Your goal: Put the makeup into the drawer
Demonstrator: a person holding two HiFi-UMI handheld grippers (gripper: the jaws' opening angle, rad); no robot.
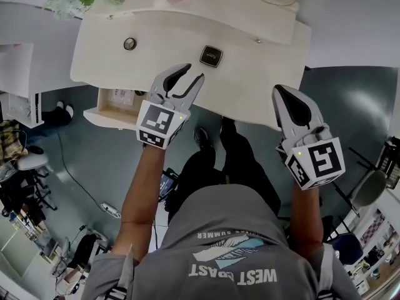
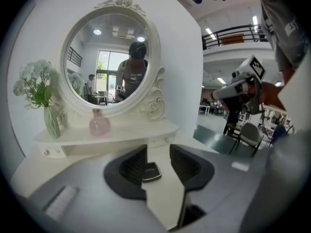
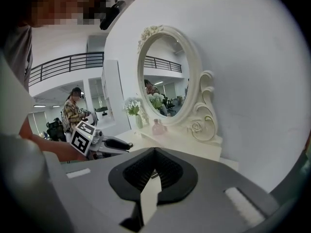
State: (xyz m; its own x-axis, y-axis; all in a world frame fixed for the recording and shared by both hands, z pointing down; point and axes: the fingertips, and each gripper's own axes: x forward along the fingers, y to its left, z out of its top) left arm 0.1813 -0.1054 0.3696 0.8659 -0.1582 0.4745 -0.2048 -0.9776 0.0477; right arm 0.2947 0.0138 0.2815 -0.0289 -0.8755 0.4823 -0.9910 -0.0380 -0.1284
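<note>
A black square makeup compact [image 1: 211, 56] lies flat on the white vanity table [image 1: 250, 80]. My left gripper [image 1: 192, 74] hovers just in front of it, open, with its fingertips short of the compact. In the left gripper view the compact [image 2: 150, 172] shows on the tabletop in the gap between the jaws, with no pad touching it. A small round item [image 1: 129, 43] sits further left on the table. The drawer [image 1: 106, 117] under the table's left side is pulled out, with something pale inside. My right gripper [image 1: 279, 91] is shut and empty at the table's right front edge.
An oval mirror [image 2: 109, 62] stands at the back over a raised shelf, with a pink vase [image 2: 98, 125] and a glass vase of flowers [image 2: 39, 89]. The person's legs are under the table front. A chair [image 1: 369, 189] stands at the right.
</note>
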